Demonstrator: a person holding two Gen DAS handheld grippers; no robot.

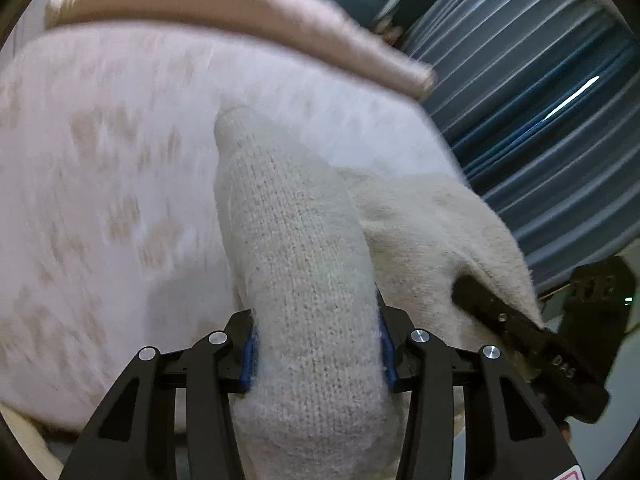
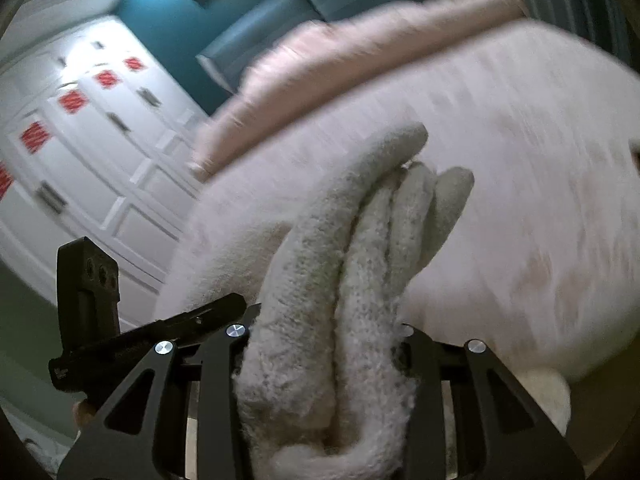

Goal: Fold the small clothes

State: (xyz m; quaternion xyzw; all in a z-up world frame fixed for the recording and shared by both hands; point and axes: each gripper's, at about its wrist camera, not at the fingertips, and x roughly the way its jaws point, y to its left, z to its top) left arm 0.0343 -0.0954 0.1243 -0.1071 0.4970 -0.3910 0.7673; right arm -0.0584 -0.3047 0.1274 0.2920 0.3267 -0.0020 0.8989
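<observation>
Both jaws clamped on cream knit sock (image 1: 304,264): left gripper (image 1: 316,348) grips one part, right gripper (image 2: 324,344) pinches bunched folds (image 2: 320,300). Sock held above pale pink patterned bed cover (image 1: 100,184), w/ pink blanket (image 1: 224,4) behind; white cupboards (image 2: 92,128) beyond.

Left gripper (image 1: 316,344) — black linkages, silver screws, blue pads (image 1: 249,360)

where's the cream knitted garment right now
The cream knitted garment is held up between both grippers, left gripper and right gripper, above the pink patterned bedspread.
</observation>
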